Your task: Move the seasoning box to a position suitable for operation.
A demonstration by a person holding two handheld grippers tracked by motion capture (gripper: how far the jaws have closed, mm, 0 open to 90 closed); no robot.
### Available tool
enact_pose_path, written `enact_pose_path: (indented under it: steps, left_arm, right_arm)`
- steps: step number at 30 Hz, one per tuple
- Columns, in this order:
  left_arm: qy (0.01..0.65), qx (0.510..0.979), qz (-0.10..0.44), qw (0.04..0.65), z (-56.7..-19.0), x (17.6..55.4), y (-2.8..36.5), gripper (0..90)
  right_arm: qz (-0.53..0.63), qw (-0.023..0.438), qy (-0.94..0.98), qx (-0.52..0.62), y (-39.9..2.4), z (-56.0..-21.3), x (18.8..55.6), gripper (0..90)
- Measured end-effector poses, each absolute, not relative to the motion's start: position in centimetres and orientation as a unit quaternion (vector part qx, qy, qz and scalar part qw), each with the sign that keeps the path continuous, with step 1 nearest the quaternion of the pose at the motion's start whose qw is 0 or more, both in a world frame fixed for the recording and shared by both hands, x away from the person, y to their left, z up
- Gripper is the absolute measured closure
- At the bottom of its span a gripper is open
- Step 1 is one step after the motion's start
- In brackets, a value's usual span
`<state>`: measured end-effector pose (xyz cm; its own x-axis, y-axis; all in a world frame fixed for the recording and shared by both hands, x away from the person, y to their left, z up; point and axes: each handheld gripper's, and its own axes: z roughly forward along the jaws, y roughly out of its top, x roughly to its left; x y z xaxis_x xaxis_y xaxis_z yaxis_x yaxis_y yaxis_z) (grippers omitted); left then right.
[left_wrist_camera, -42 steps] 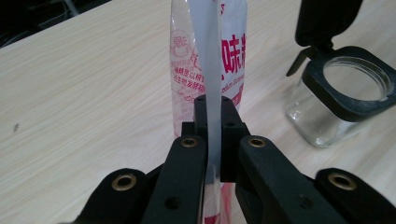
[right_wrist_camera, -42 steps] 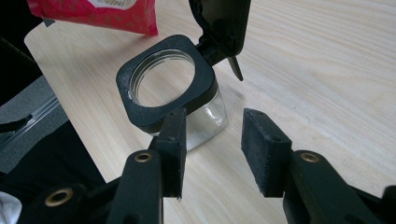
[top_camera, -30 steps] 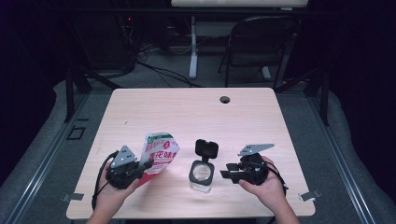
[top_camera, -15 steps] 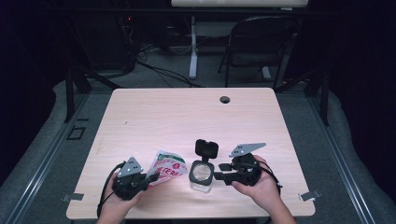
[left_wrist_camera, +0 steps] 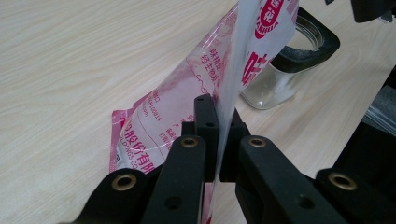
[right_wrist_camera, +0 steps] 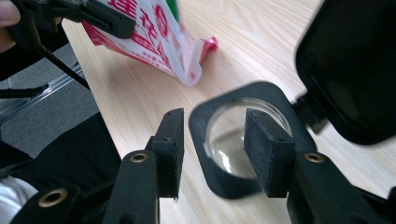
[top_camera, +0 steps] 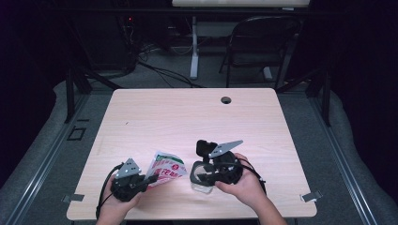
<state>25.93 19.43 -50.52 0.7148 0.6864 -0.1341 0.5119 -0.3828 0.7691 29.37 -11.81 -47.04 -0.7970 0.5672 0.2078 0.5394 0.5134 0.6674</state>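
The pouch [top_camera: 164,169] is white with red print and a green patch, the jar [right_wrist_camera: 238,140] clear glass with a black rim, the counter [top_camera: 187,122] pale wood-grain.

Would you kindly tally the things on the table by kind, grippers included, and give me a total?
Grippers: 2, the left gripper shut on the pouch, the right gripper open at the jar's rim.
Printed pouches: 1, the red and white pouch.
Glass jars: 1, the jar with its black hinged lid standing open.
Total: 4

1 pouch [top_camera: 165,169], 1 jar [top_camera: 202,176], prob. glass
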Motion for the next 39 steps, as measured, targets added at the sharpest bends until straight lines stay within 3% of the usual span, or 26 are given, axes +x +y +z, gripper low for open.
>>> enact_pose_path:
  steps: [22, 39]
  left_arm:
    - [0.358, 0.828, 0.104, 0.419, -50.7, 25.8, 19.1, 90.0]
    - [0.357, 0.831, 0.103, 0.414, -51.1, 25.8, 18.7, 90.0]
  right_arm:
    - [0.365, -0.007, 0.886, 0.287, -5.3, -47.1, 31.4, 59.5]
    - [0.330, -0.048, 0.894, 0.299, -4.3, -47.4, 32.7, 80.6]
